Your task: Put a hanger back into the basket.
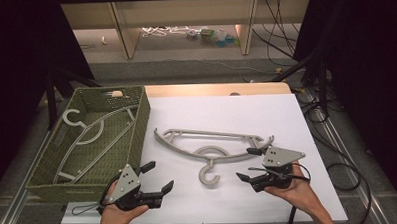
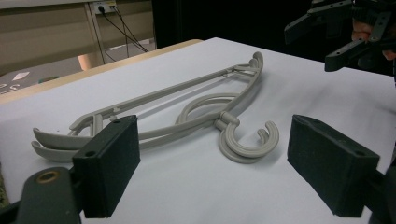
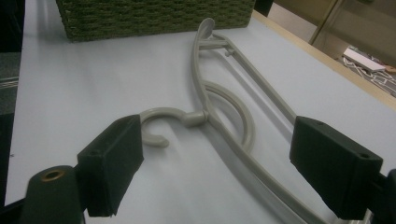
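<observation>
Hangers (image 1: 212, 144) on the white sheet at frame centre not yet binned, one hanger (image 1: 89, 131) already in the basket (image 1: 142, 126) upper left; my left gripper (image 1: 156, 181) and right gripper (image 1: 249, 163) both gape empty.

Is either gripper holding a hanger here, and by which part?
Nothing is held. The left gripper and right gripper are both open, apart from the hangers on the table.

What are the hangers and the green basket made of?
The hangers on the table look like matte grey plastic: smooth, moulded, one even colour. The basket looks woven, maybe from cord or paper rope; its walls show a tight plaited pattern, dull olive green.
</observation>
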Available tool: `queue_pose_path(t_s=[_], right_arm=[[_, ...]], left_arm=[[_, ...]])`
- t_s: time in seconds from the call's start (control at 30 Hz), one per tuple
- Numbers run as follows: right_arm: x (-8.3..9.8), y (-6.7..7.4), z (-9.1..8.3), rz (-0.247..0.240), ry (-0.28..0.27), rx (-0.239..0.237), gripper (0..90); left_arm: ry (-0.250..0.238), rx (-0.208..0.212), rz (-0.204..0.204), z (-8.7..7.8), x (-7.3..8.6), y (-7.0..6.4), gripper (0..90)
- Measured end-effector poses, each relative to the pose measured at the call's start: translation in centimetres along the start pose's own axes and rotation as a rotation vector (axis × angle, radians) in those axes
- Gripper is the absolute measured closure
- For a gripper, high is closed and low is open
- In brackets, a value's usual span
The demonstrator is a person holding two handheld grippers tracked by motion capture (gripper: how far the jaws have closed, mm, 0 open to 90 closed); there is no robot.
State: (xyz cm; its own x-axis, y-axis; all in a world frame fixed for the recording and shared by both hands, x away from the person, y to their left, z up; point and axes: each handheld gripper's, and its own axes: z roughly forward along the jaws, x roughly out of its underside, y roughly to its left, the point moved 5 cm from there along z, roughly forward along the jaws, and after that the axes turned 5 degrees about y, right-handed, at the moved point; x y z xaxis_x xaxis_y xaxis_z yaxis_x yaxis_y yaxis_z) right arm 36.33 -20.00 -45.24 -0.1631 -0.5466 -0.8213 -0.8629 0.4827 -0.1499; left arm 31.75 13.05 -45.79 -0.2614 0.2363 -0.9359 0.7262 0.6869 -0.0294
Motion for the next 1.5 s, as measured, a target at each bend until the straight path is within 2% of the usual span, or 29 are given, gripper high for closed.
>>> queue_pose_path(t_s=[0.17, 0.2, 0.23, 0.37, 0.4, 0.43, 0.5, 0.6, 0.67, 0.7, 0.73, 0.83, 0.87, 0.93, 1.03, 1.1, 1.27, 1.33, 1.4, 1.5], right_arm=[[0.0, -0.3, 0.1, -0.006, -0.003, 0.001, 17.4], [0.0, -0.4, 0.1, -0.009, -0.004, 0.001, 17.3], [0.0, -0.5, 0.1, -0.008, -0.001, -0.001, 17.3], [-0.2, -1.3, 0.4, -0.007, 0.011, -0.002, 17.0], [-0.3, -1.6, 0.5, -0.016, 0.025, -0.004, 17.2], [-0.4, -1.9, 0.7, -0.021, 0.042, 0.000, 16.7], [-0.8, -2.9, 1.1, -0.039, 0.080, 0.000, 17.0], [-1.1, -3.5, 1.5, -0.063, 0.110, 0.006, 17.1], [-1.4, -4.0, 1.9, -0.077, 0.143, -0.004, 17.3], [-1.5, -4.3, 2.2, -0.088, 0.166, -0.017, 18.7], [-1.5, -4.5, 2.4, -0.101, 0.175, -0.019, 19.9], [-1.6, -5.2, 3.5, -0.120, 0.201, -0.054, 24.2], [-1.4, -5.6, 4.5, -0.124, 0.240, -0.085, 25.6], [-1.3, -5.6, 4.9, -0.132, 0.255, -0.097, 26.6], [-0.5, -5.6, 6.3, -0.145, 0.321, -0.139, 30.1], [0.1, -5.5, 7.2, -0.179, 0.365, -0.160, 34.8], [0.7, -5.4, 8.4, -0.203, 0.409, -0.185, 44.1], [1.0, -5.5, 8.8, -0.231, 0.429, -0.190, 47.0], [1.2, -5.6, 9.1, -0.253, 0.446, -0.186, 49.1], [1.6, -5.6, 9.3, -0.259, 0.469, -0.194, 54.3]], left_arm=[[0.003, -0.003, 0.000, 0.0, 0.3, 0.1, 16.9], [0.000, 0.000, -0.015, 0.1, 0.3, 0.0, 16.8], [-0.001, 0.002, -0.001, 0.1, 0.3, 0.0, 16.7], [-0.001, 0.004, -0.010, 0.0, 0.6, -0.1, 16.3], [0.000, 0.007, 0.008, -0.1, 0.7, -0.1, 16.3], [0.004, 0.007, 0.001, -0.1, 0.8, -0.1, 16.3], [0.003, 0.011, 0.020, -0.1, 0.8, -0.1, 16.3], [0.003, 0.007, 0.011, -0.1, 0.9, -0.2, 16.3], [0.010, 0.013, 0.024, 0.0, 1.1, -0.2, 16.3], [0.015, 0.013, 0.030, 0.0, 1.1, -0.2, 16.3], [0.015, 0.016, 0.014, 0.1, 1.3, -0.4, 16.3], [0.031, 0.020, 0.027, 0.2, 1.5, -0.4, 16.3], [0.031, 0.025, 0.016, 0.3, 1.5, -0.5, 16.3], [0.034, 0.025, 0.028, 0.3, 1.5, -0.4, 16.3], [0.035, 0.026, 0.028, 0.3, 1.6, -0.3, 16.3], [0.032, 0.028, 0.022, 0.4, 1.6, -0.3, 16.3], [0.040, 0.029, 0.016, 0.4, 1.7, -0.4, 16.3], [0.043, 0.032, 0.014, 0.5, 1.7, -0.5, 16.3], [0.046, 0.033, 0.029, 0.5, 1.8, -0.4, 16.3], [0.040, 0.041, 0.022, 0.6, 1.8, -0.3, 16.3]])
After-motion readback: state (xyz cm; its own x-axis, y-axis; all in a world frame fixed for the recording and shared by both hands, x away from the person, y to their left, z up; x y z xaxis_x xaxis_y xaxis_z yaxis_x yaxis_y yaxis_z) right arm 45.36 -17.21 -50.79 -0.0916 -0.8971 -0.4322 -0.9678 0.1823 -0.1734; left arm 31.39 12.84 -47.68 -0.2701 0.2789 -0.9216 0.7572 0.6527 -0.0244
